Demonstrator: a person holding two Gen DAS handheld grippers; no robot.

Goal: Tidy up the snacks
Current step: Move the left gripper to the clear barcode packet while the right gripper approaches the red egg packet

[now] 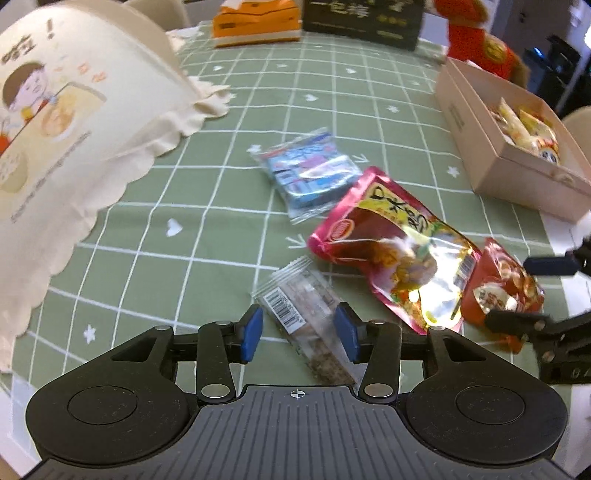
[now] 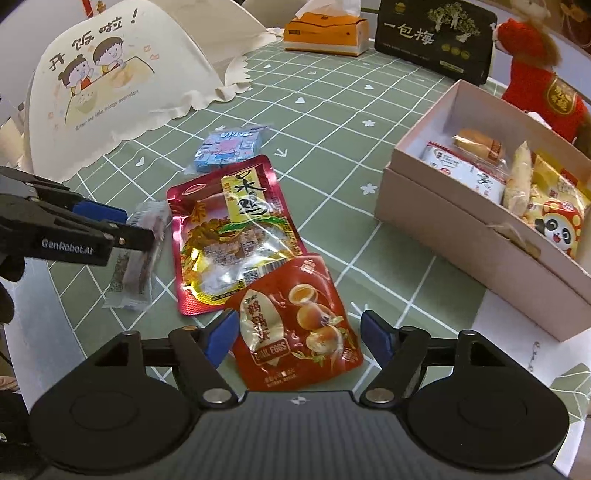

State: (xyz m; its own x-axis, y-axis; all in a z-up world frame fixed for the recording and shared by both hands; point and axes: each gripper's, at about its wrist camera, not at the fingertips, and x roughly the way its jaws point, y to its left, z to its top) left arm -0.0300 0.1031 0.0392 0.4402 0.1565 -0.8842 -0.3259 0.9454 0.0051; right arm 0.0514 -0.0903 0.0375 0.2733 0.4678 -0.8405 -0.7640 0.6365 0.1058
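Note:
A clear-wrapped snack bar [image 1: 295, 306] lies on the green checked tablecloth between the blue pads of my left gripper [image 1: 300, 334], which stands open around it. A red quail egg pouch [image 2: 295, 325] lies between the pads of my right gripper [image 2: 299, 339], also open. This pouch overlaps the lower edge of a magenta foil pouch [image 2: 232, 229]. Beyond that lies a blue packet [image 2: 229, 147]. A beige cardboard box [image 2: 461, 229] at the right holds several snacks. In the right wrist view the left gripper [image 2: 125, 225] straddles the snack bar [image 2: 136, 258].
A cream fabric food cover [image 2: 122, 81] stands at the back left. An orange tissue box [image 2: 325, 31], a black box [image 2: 436, 37] and a red plush toy [image 2: 535, 74] line the far side. The cloth's edge runs close at the lower right.

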